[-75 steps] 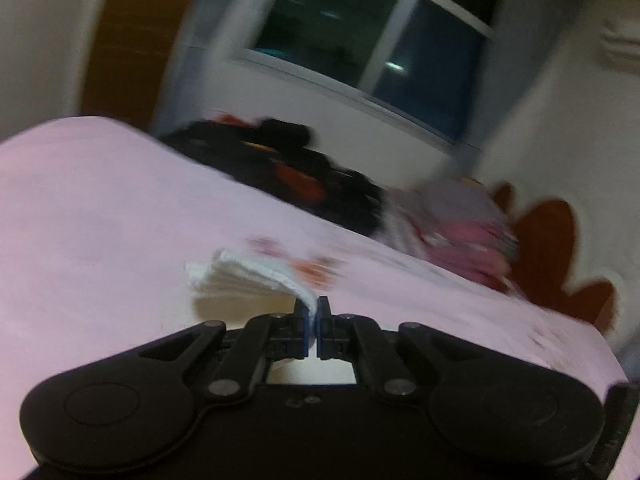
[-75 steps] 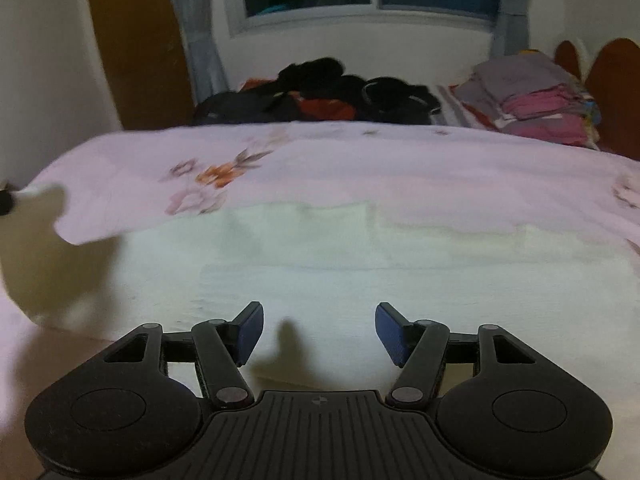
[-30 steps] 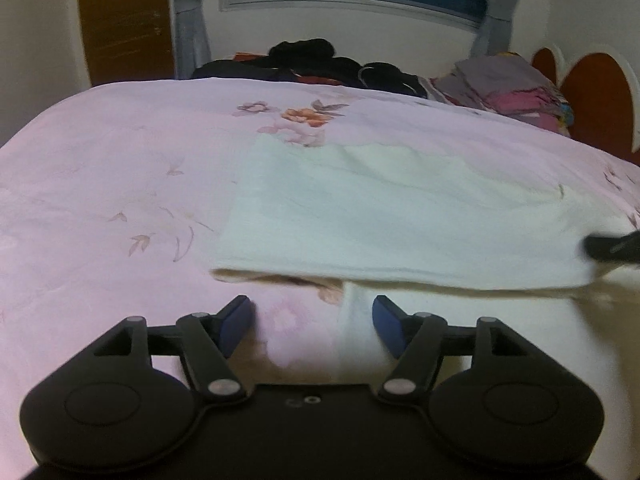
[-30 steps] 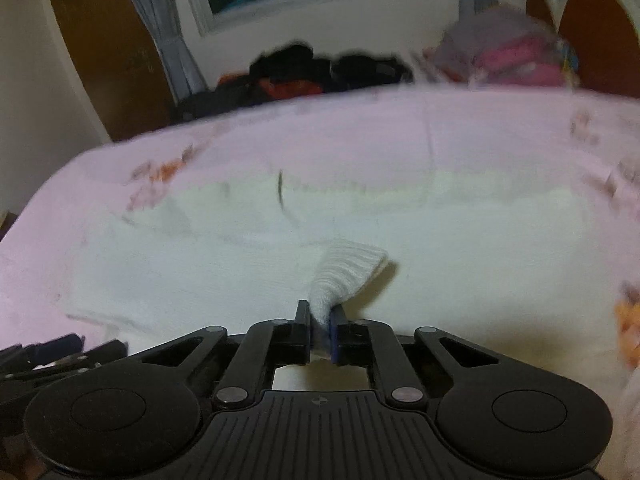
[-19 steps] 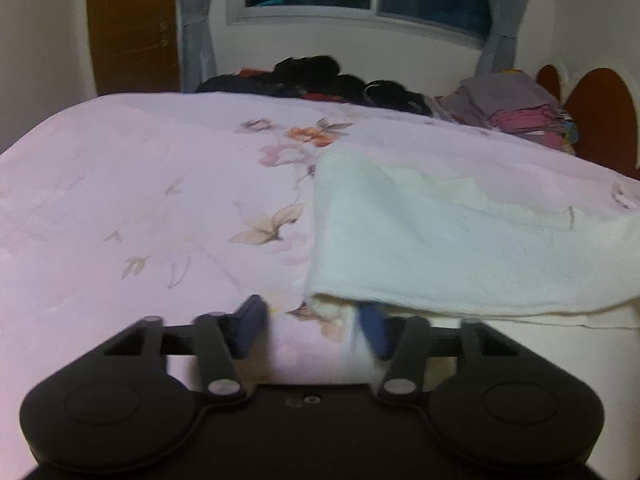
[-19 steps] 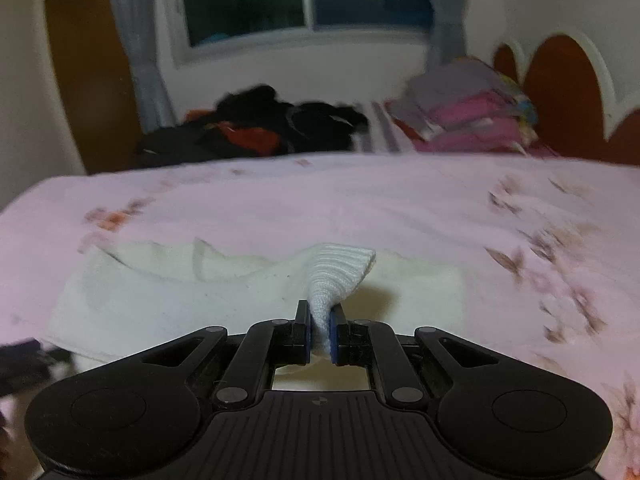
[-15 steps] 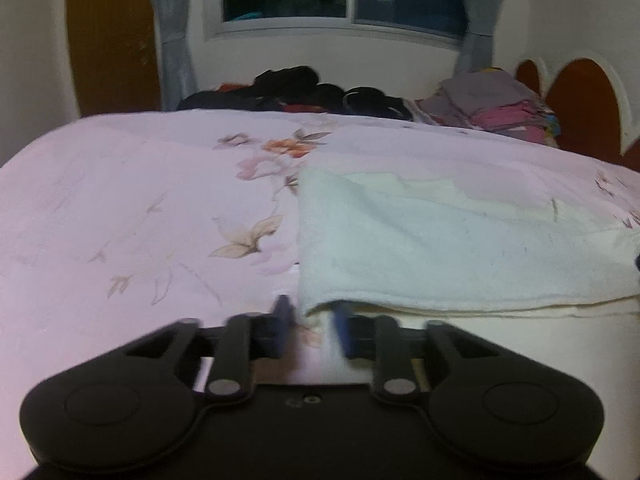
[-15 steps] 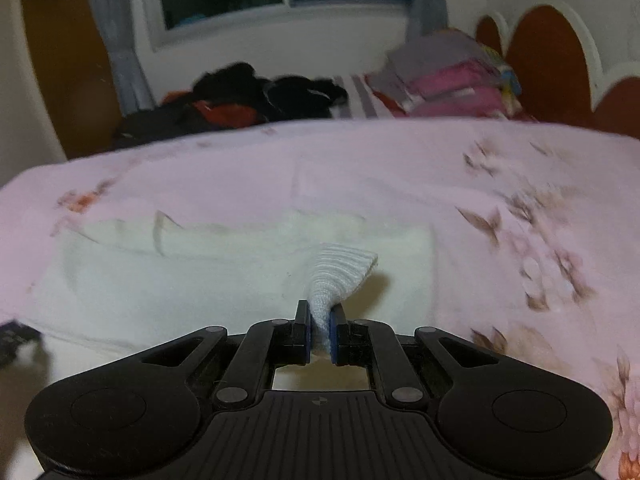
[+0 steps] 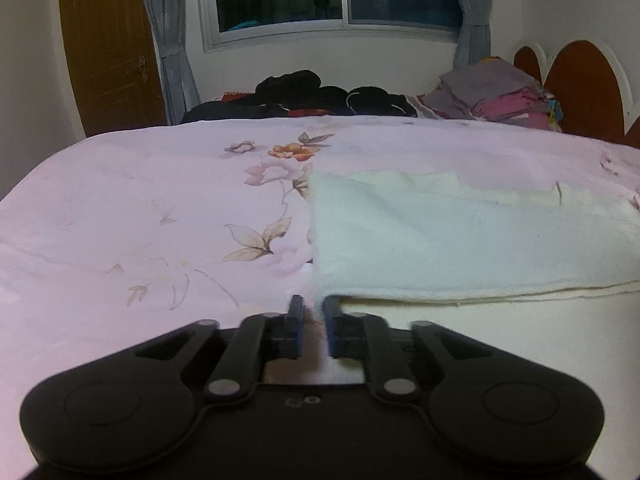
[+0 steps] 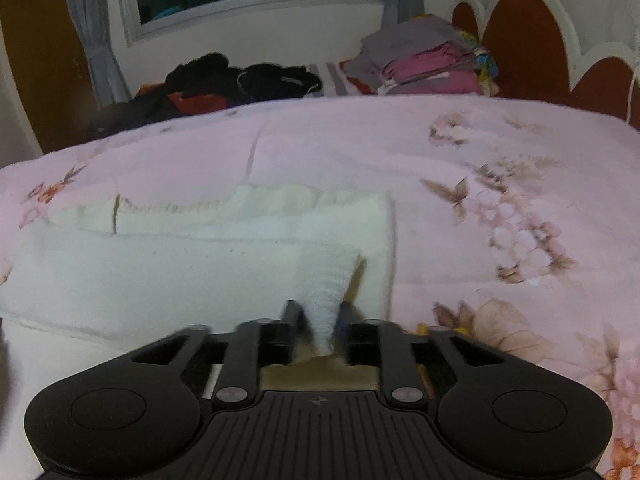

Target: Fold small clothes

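Note:
A white cloth (image 9: pixel 460 240) lies folded in a long band on the pink floral bedspread (image 9: pixel 140 208). My left gripper (image 9: pixel 313 320) sits at the cloth's near left corner. Its jaws are opening, a narrow gap shows between the pads, and the corner touches the right finger's tip. In the right wrist view the same cloth (image 10: pixel 180 264) ends in a raised peak of fabric standing between the fingers of my right gripper (image 10: pixel 319 316). These jaws are opening too, and the pads stand off the fabric on both sides.
A heap of dark clothes (image 9: pixel 312 96) lies at the bed's far edge under the window. A stack of folded grey and pink clothes (image 10: pixel 428 60) sits far right beside the brown headboard (image 10: pixel 520 40). A wooden door (image 9: pixel 108 52) is far left.
My right gripper carried its pinched fold of cloth to the right, then its jaws parted from it. My left jaws went from wide to nearly together at the cloth's left corner.

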Demonstrator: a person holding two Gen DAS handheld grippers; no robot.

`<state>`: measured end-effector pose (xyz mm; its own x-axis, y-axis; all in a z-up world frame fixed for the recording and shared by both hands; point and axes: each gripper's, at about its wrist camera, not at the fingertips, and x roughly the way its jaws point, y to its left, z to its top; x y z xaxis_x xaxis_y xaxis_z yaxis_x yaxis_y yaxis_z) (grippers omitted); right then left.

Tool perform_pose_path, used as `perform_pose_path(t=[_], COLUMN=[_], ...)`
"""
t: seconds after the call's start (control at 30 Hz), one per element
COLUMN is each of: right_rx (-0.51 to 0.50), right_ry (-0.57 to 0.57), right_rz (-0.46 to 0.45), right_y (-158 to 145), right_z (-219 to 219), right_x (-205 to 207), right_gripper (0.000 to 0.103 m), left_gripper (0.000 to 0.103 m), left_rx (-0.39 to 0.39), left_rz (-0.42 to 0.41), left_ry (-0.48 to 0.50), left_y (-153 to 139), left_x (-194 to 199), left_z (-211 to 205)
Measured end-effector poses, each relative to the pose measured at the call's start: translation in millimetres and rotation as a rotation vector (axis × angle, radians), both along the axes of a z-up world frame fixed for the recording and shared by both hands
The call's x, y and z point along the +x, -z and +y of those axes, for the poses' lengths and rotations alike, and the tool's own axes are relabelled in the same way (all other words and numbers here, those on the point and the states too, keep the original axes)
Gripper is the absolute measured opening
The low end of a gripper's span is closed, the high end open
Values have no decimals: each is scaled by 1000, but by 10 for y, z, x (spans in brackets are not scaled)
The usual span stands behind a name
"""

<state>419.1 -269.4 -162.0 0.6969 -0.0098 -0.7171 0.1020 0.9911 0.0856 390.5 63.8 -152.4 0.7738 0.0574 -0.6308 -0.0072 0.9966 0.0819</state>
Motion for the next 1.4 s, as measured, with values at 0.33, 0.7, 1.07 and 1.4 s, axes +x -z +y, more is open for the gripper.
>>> perform_pose_path(t=[0.33,0.7,1.07,1.4], right_rx=[49,-11,-34,-62], right_ry=[41,-4,-13,26], right_rz=[-12,-11,-6,-59], right_y=[-18,73,186,119], right_z=[-41,215,198,101], right_x=[136,400,462,421], right_gripper=[58,58,18,18], left_gripper=[36,55,7,22], left_rx=[-96,-144,-230,-147], left_rz=[21,77,43,-44], left_ry=[20,-74,-80,-119], left_y=[-239,-11,78,-21], left_x=[223,1063,1052,933], left_z=[-16,12,99,75])
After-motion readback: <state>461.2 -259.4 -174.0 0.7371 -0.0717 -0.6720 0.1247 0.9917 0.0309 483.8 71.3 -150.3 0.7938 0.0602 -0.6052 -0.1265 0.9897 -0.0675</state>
